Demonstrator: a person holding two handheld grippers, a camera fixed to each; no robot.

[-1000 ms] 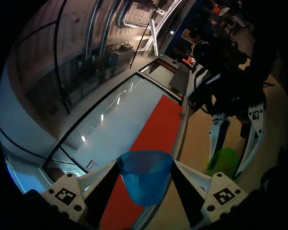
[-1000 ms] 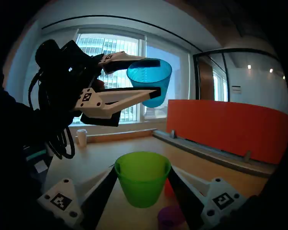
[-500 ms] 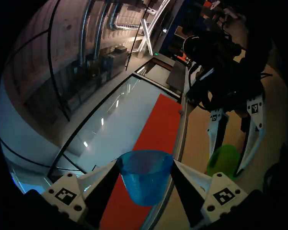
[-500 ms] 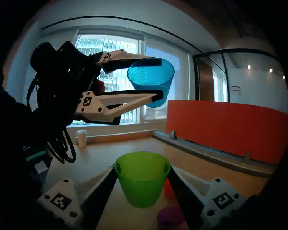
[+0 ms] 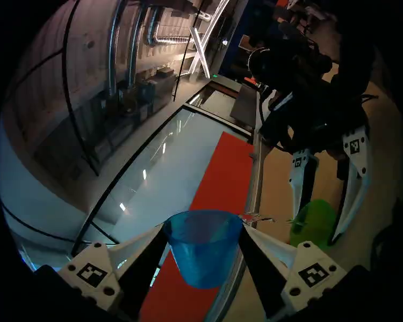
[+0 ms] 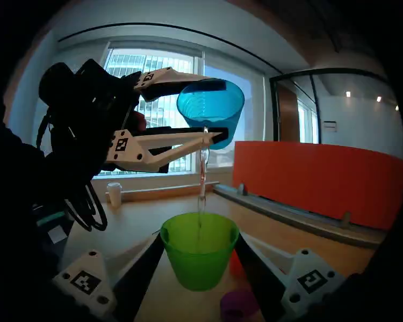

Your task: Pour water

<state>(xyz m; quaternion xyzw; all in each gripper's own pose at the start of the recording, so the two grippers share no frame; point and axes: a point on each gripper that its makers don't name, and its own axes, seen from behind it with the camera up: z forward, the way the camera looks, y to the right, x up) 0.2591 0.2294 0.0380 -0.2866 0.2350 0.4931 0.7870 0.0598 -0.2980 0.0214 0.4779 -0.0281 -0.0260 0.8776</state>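
Note:
My left gripper (image 5: pixel 202 252) is shut on a translucent blue cup (image 5: pixel 203 247), tipped far over on its side. In the right gripper view the blue cup (image 6: pixel 210 110) hangs high between the left gripper's fingers (image 6: pixel 172 145), and a thin stream of water (image 6: pixel 202 177) falls from its rim. The stream lands in a green cup (image 6: pixel 200 256) on which my right gripper (image 6: pixel 200 263) is shut, held upright above the wooden table (image 6: pixel 137 220). The green cup (image 5: pixel 313 222) also shows in the left gripper view, between the right gripper's white fingers (image 5: pixel 353 185).
A purple cup (image 6: pixel 238 305) and a red one (image 6: pixel 235 264) stand on the table just below the green cup. A white paper cup (image 6: pixel 114 193) is by the window sill. An orange partition (image 6: pixel 319 180) borders the table on the right. A person's dark sleeve (image 6: pixel 19 177) fills the left.
The blue cup has tipped a little further and water now streams from it into the green cup; before, nothing was falling. The green cup has stayed put.

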